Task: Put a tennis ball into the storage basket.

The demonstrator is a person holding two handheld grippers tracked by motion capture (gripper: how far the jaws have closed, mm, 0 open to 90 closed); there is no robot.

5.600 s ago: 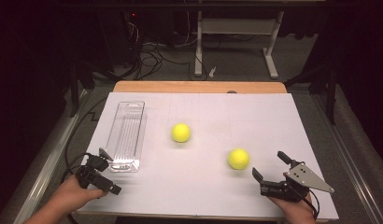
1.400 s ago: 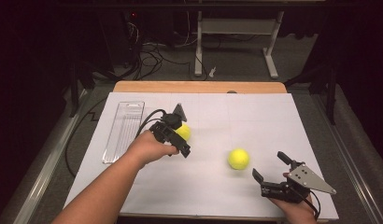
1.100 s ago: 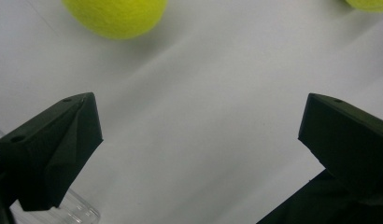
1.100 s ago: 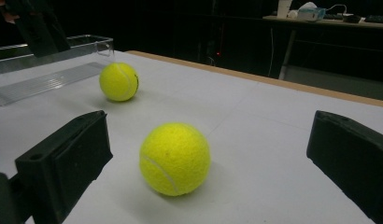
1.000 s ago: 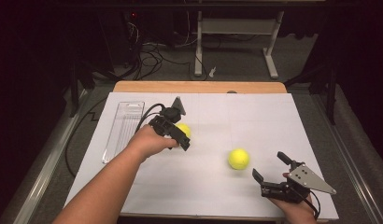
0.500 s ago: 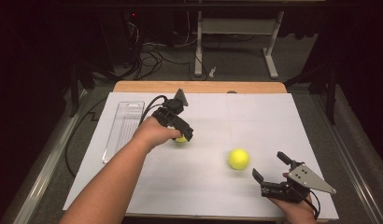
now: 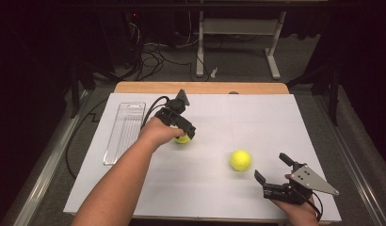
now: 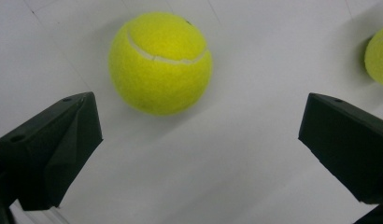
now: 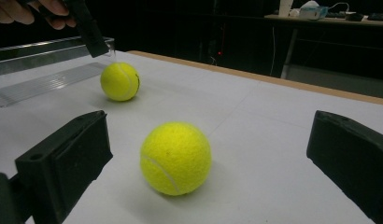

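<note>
A white sheet covers the wooden table (image 7: 200, 87) in a dark room. My left gripper (image 7: 181, 128) hangs over the far fuzzy yellow tennis ball (image 8: 160, 63), jaws spread wide and holding nothing; the ball lies on the sheet just right of the clear plastic tray (image 7: 124, 132). I judge I should lower squarely so both jaws straddle its middle before closing. My right gripper (image 7: 272, 174), also wide open and empty, rests beyond the second yellow tennis ball (image 9: 175, 157), farther right of the tray, with bare sheet all around.

Two yellow tennis balls (image 7: 183, 138) (image 7: 240, 160), one clear plastic tray (image 7: 124, 132), one white table (image 7: 257, 117), two tools (image 7: 187, 133) (image 7: 272, 168).
</note>
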